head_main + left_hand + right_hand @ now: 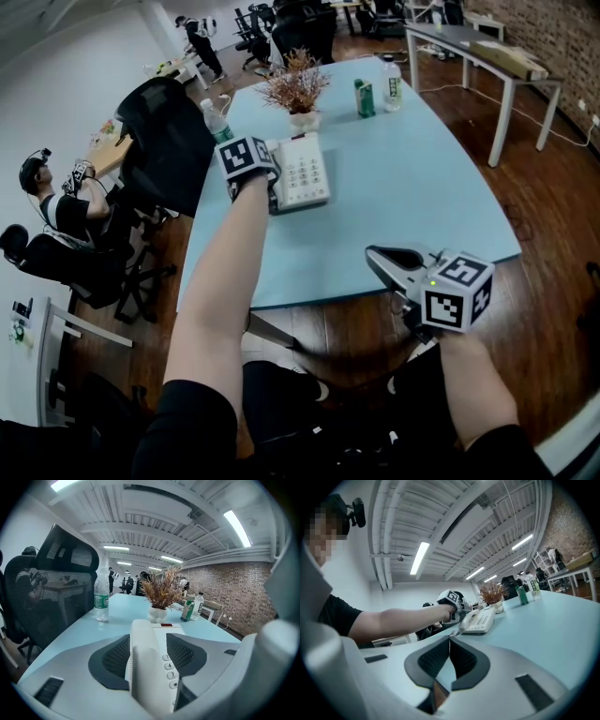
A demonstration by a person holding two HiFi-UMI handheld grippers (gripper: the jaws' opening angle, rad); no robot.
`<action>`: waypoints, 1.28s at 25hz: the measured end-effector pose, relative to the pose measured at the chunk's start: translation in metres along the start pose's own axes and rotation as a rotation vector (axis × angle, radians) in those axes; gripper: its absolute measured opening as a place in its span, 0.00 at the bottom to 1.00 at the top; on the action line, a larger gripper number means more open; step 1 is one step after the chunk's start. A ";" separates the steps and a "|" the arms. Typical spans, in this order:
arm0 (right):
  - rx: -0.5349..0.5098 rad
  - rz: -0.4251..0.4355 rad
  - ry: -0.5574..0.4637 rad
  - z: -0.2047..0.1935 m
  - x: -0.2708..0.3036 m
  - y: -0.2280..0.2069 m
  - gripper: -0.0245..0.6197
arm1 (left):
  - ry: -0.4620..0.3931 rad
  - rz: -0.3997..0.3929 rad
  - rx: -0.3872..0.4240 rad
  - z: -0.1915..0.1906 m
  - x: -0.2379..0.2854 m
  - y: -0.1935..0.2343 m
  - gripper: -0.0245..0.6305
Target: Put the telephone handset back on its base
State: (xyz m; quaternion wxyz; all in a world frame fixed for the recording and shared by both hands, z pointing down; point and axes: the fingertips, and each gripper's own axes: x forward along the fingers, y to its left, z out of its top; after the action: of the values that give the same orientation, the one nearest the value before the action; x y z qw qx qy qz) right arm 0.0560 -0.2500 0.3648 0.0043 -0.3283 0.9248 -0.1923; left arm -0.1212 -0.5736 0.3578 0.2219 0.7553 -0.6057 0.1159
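The left gripper (147, 638), jaws apart, straddles the white telephone handset (145, 677), which lies along the left side of its base (305, 173) on the pale blue table (412, 197), while the right gripper (449, 640) hovers at the table's near edge, jaws together and empty.

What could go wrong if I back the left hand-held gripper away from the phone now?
1. The handset seems to lie on the base, between the open jaws of the left hand-held gripper. A skewed pull-back could catch it and drag it off.
2. The water bottle and plant pot stand just past the phone. A forward push might shove the base into them.
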 end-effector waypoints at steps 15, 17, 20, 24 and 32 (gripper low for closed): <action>-0.043 0.028 -0.026 0.009 0.005 0.027 0.06 | -0.126 -0.181 0.106 -0.002 -0.101 -0.015 0.37; -0.064 0.036 -0.049 0.013 0.006 0.038 0.06 | -0.174 -0.232 0.093 -0.005 -0.130 -0.016 0.23; -0.099 0.047 -0.080 0.019 0.006 0.057 0.06 | -0.216 -0.299 0.085 -0.020 -0.179 -0.017 0.04; -0.101 0.072 -0.087 0.016 0.001 0.075 0.06 | -0.254 -0.448 0.043 -0.050 -0.252 -0.028 0.04; -0.020 0.076 -0.099 -0.004 -0.016 0.080 0.05 | -0.260 -0.544 0.218 -0.121 -0.357 -0.047 0.04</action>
State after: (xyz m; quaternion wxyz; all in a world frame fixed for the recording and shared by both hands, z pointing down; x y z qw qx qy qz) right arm 0.0199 -0.1820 0.3380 0.0538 -0.3022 0.9371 -0.1662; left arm -0.1505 -0.1999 0.2957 0.0832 0.9174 -0.3887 0.0192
